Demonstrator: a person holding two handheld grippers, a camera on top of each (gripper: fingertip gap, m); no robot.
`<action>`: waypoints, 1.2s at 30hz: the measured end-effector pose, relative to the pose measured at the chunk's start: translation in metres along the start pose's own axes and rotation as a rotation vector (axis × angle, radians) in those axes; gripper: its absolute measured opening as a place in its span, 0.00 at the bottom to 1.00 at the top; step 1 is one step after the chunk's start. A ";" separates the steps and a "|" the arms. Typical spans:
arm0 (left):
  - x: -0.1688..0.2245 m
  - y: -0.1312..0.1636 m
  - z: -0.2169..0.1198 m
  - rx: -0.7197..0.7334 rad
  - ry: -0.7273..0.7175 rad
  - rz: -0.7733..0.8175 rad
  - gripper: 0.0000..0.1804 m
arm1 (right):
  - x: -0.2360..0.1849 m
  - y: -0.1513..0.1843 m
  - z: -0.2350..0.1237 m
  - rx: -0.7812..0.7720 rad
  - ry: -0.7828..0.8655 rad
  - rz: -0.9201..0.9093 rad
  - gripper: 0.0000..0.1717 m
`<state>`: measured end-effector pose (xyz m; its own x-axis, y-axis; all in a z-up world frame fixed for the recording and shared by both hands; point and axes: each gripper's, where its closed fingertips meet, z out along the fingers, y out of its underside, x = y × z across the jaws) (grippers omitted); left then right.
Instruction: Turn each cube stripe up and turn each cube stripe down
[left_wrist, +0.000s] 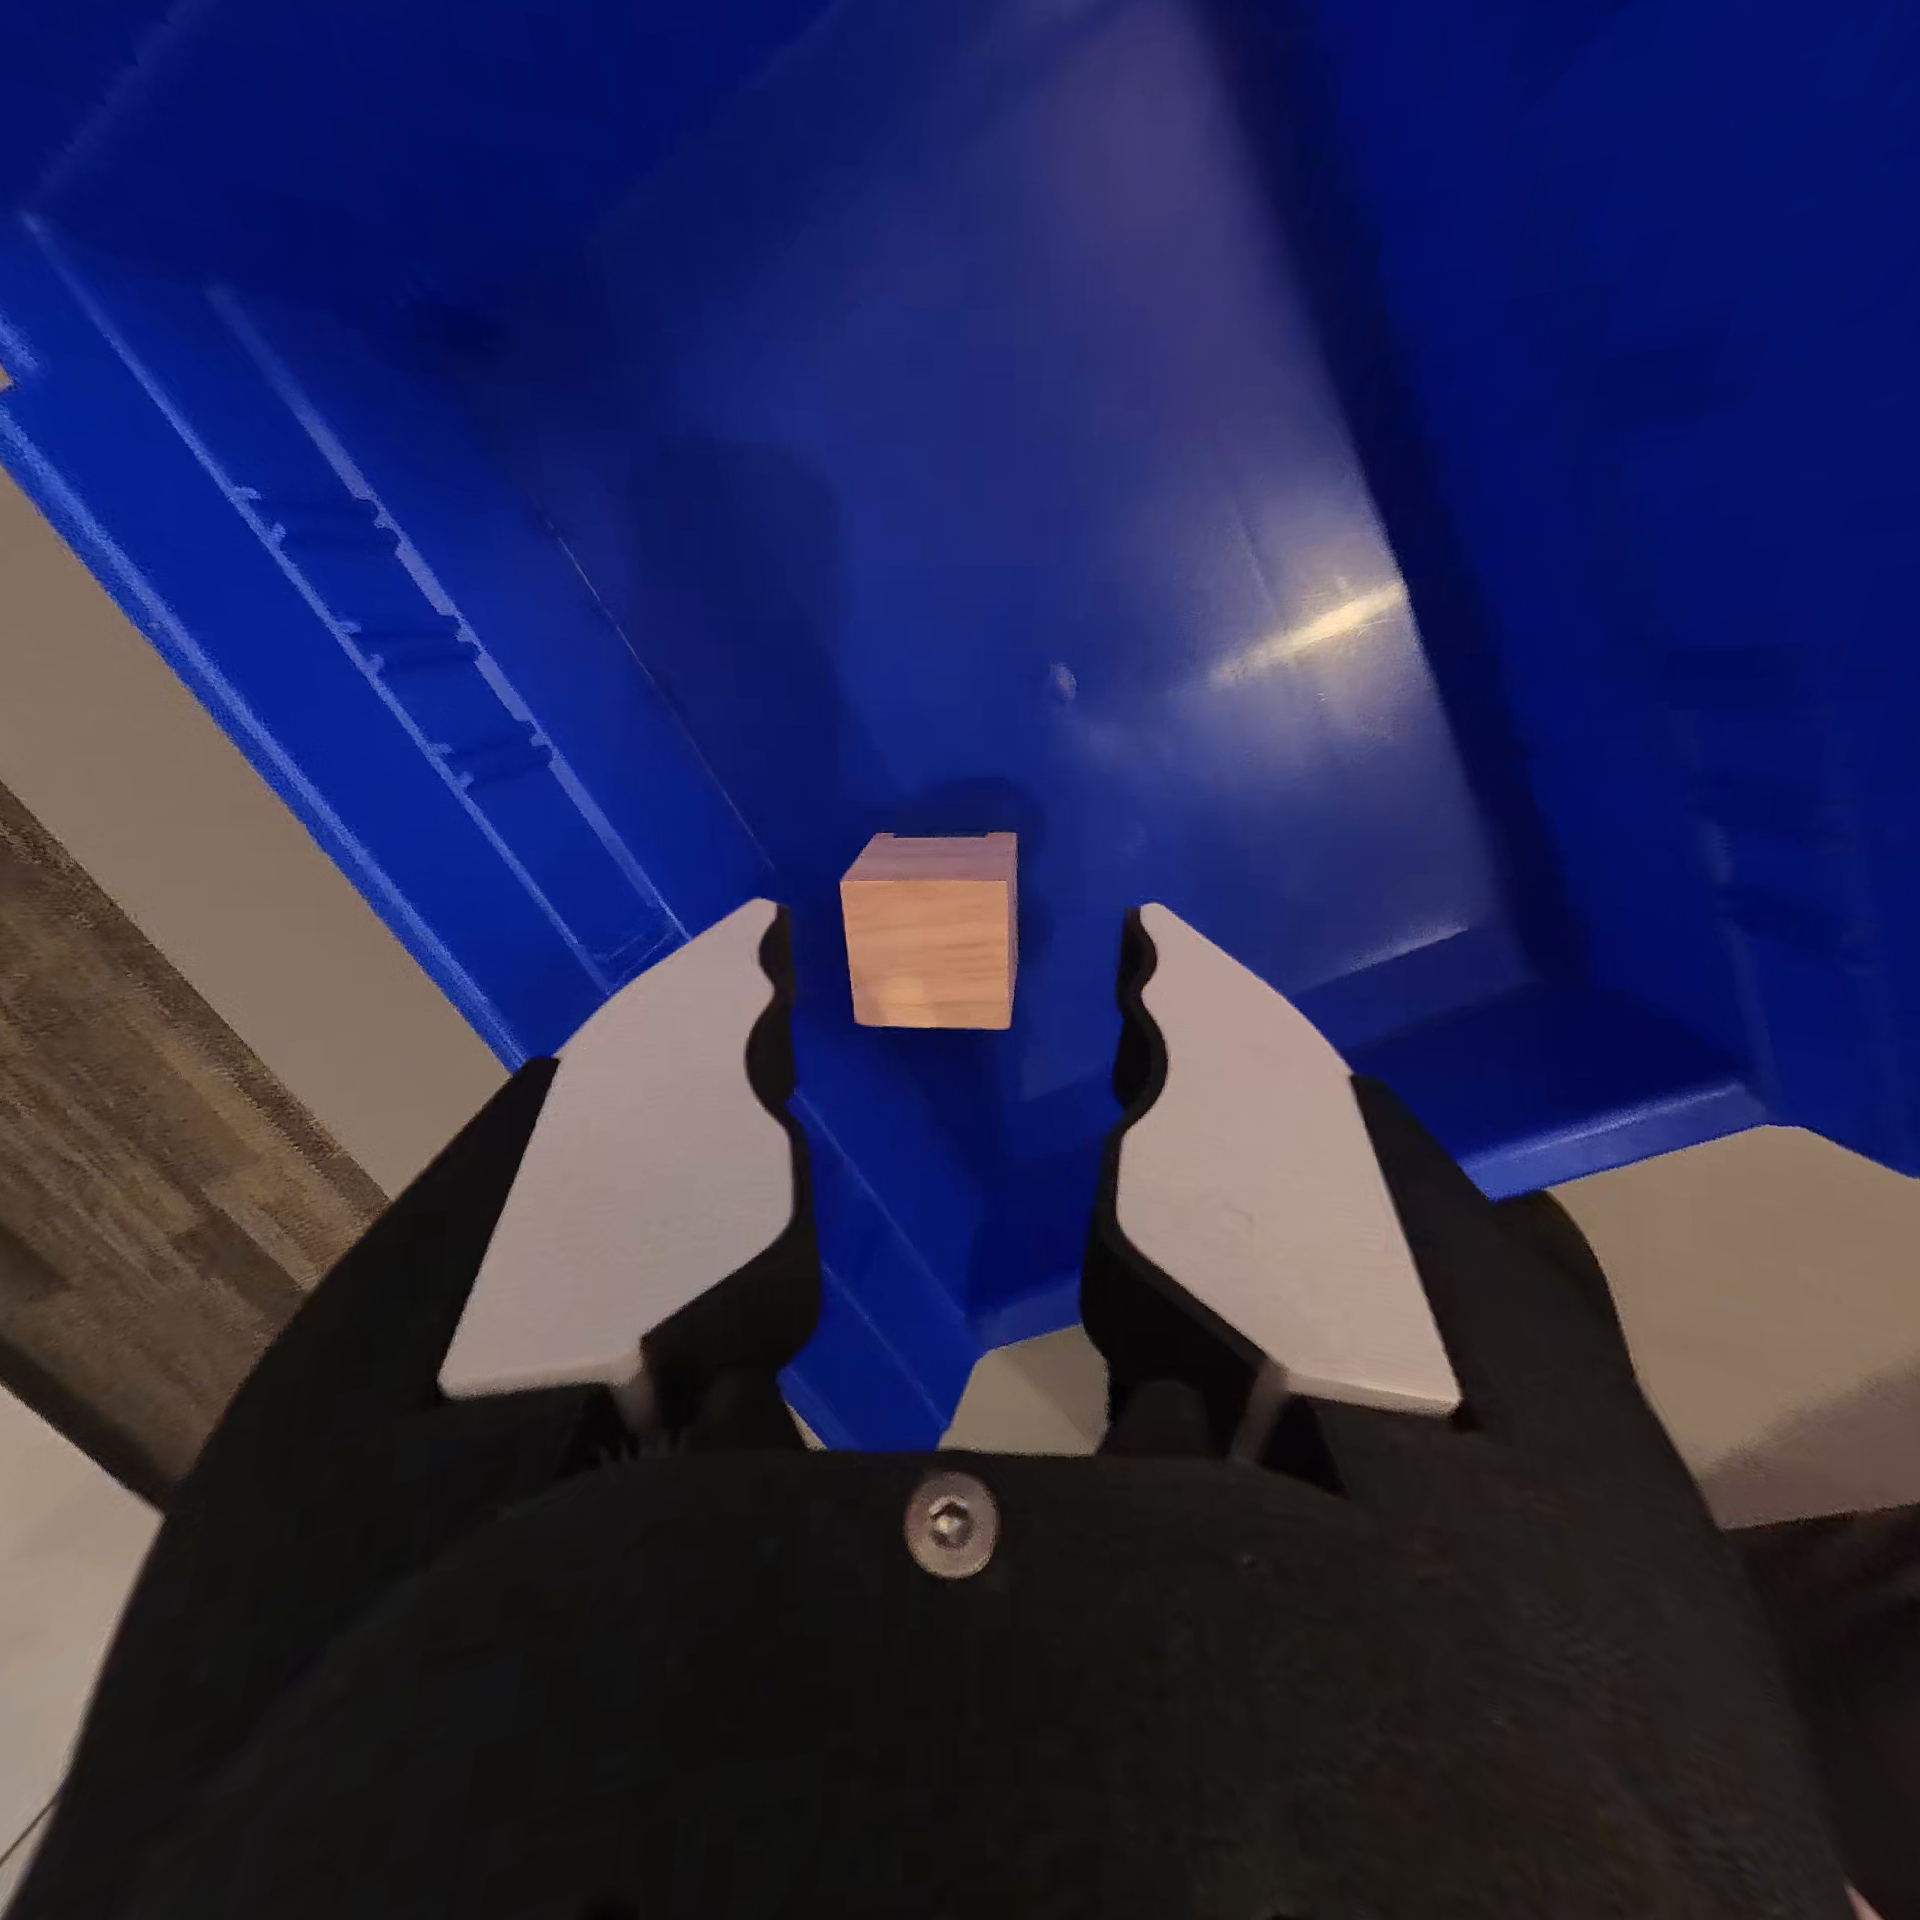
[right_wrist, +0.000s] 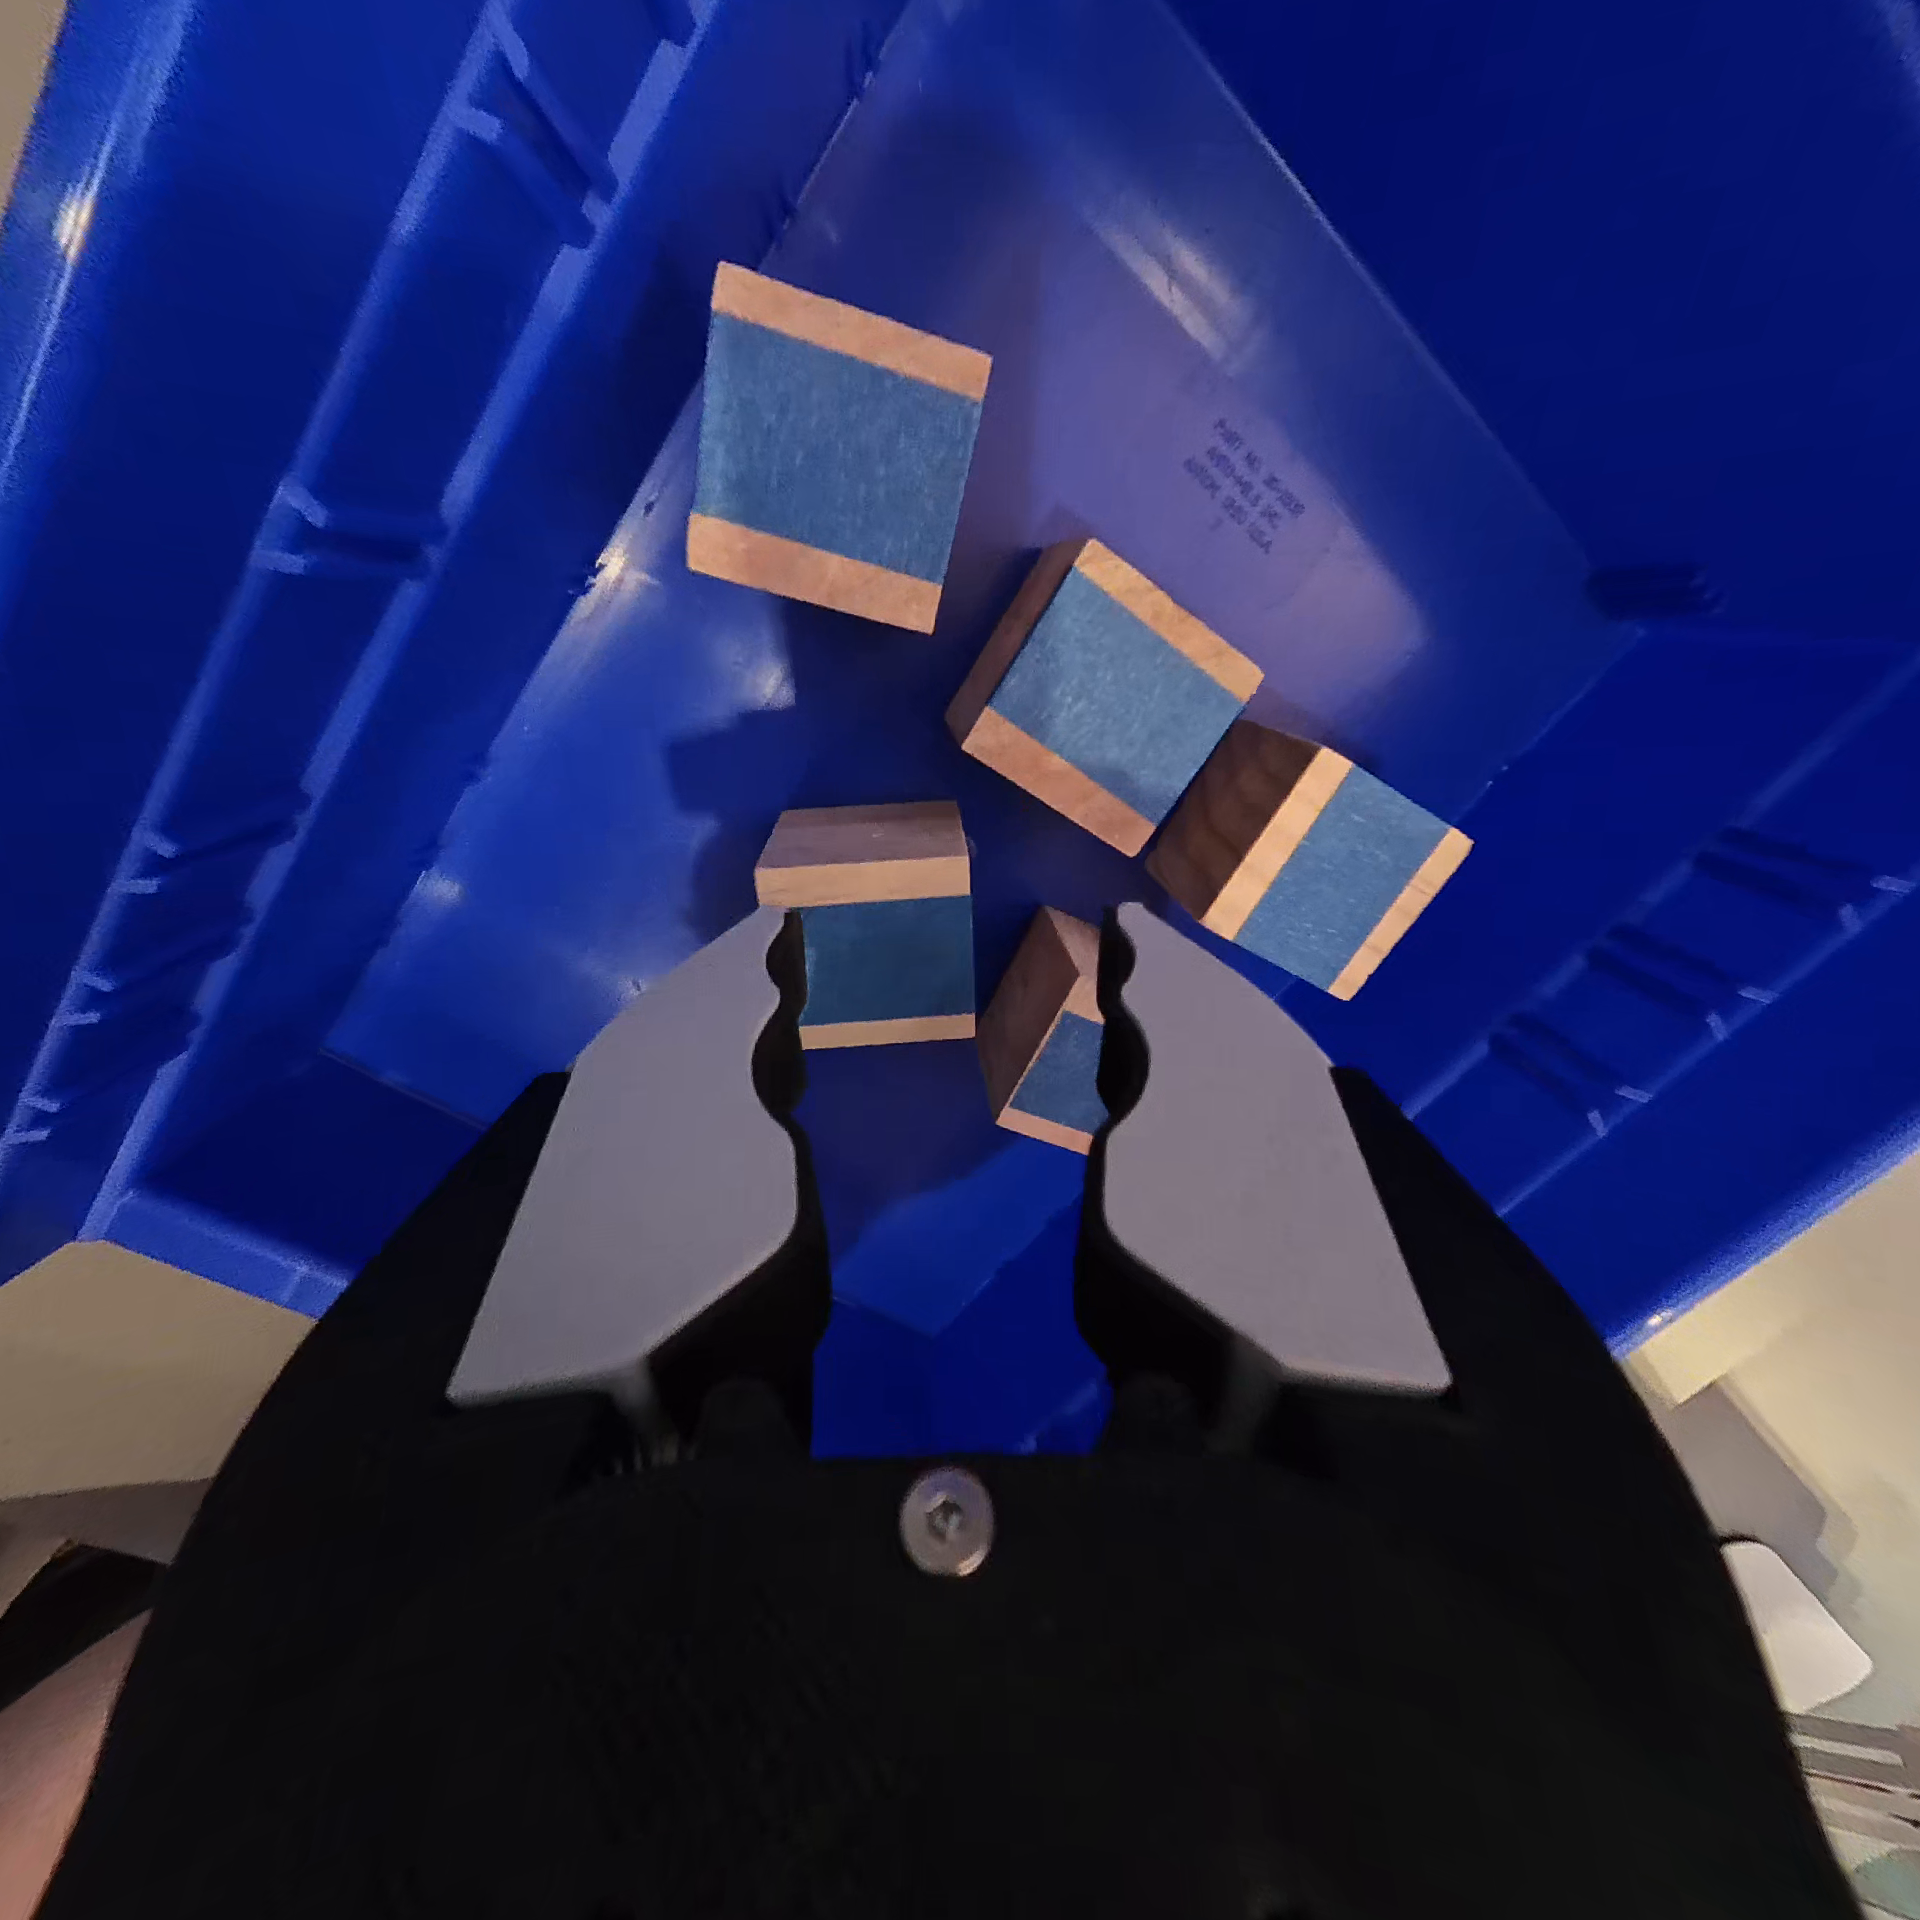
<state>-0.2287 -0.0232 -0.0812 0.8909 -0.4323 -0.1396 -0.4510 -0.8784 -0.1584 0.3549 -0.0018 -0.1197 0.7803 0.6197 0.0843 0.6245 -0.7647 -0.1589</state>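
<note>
left tool (left_wrist: 954, 914): wide, empty, plain wooden cube (left_wrist: 928, 943) between, untouched
right tool (right_wrist: 948, 920): wide, empty, over blue-striped wooden cubes (right_wrist: 881, 935)
handling: light, rigid, smooth; grip opposite flat faces

A blue plastic bin (right_wrist: 1195, 312) holds five wooden cubes with blue stripes (right_wrist: 831, 447) facing up.

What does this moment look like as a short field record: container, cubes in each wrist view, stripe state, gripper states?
container: blue plastic bin
left view cubes: one wooden cube, no stripe showing on its visible faces
right view cubes: five wooden cubes, blue stripe facing the camera, e.g. the farthest cube
left gripper: open, cube between the fingers, clear gaps both sides
right gripper: open above two striped cubes, holding nothing
</note>
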 end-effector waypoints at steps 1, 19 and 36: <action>0.000 0.002 0.003 -0.017 0.007 0.005 0.33 | 0.001 -0.001 -0.001 0.006 0.000 0.003 0.32; -0.004 0.031 0.052 -0.282 0.027 -0.021 0.33 | 0.003 -0.001 -0.020 0.076 0.012 -0.004 0.32; 0.007 -0.027 -0.026 0.191 0.046 0.053 0.25 | 0.013 -0.014 -0.056 0.157 0.183 0.026 0.30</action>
<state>-0.2091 -0.0079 -0.0528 0.8650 -0.4899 -0.1086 -0.4959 -0.8013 -0.3348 0.3580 0.0075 -0.0611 0.7982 0.5467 0.2531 0.6023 -0.7343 -0.3133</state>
